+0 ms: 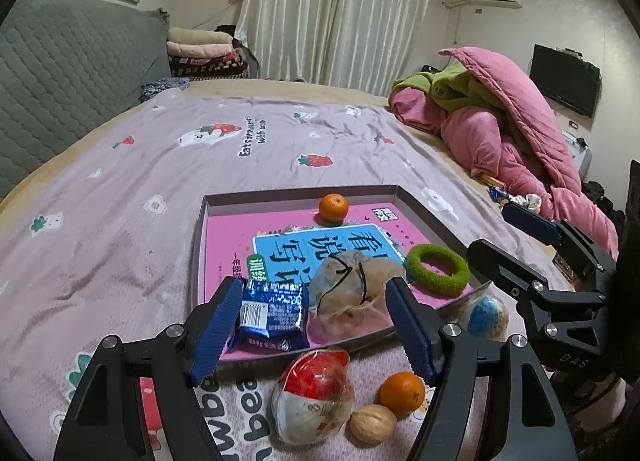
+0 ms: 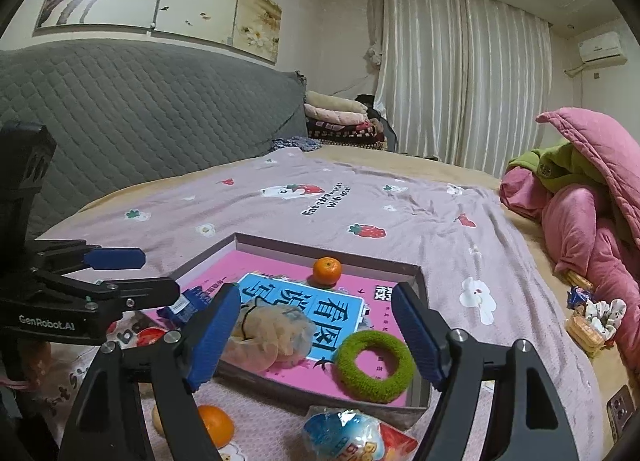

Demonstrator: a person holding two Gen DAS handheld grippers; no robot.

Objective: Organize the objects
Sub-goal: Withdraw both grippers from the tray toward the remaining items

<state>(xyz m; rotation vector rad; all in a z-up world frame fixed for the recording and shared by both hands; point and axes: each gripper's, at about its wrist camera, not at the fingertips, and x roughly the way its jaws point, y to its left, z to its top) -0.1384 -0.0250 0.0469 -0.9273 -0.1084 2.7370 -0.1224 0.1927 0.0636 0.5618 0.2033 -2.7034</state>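
I have both tools over the near edge of the shallow box lid (image 1: 298, 197) that lies on the bed (image 1: 120, 189), and I take everything from that lid. My left tool (image 1: 316, 325) stands wide with nothing gripped; between its blue pads I see the blue snack packet (image 1: 272, 313) and the crumpled net pouch (image 1: 352, 289), both inside the lid at its near rim. My right tool (image 2: 316, 337) is wide too, empty, with the pouch and the green fuzzy ring (image 2: 374, 367) showing between its fingers inside the lid. A small orange (image 1: 333, 208) sits inside near the far wall, on the pink book (image 1: 228, 245) lining the lid. Outside, just before the near rim, lie a red-and-white wrapped snack (image 1: 314, 397), a walnut (image 1: 373, 423), a second orange (image 1: 402, 393) and a blue-wrapped ball (image 2: 344, 435).
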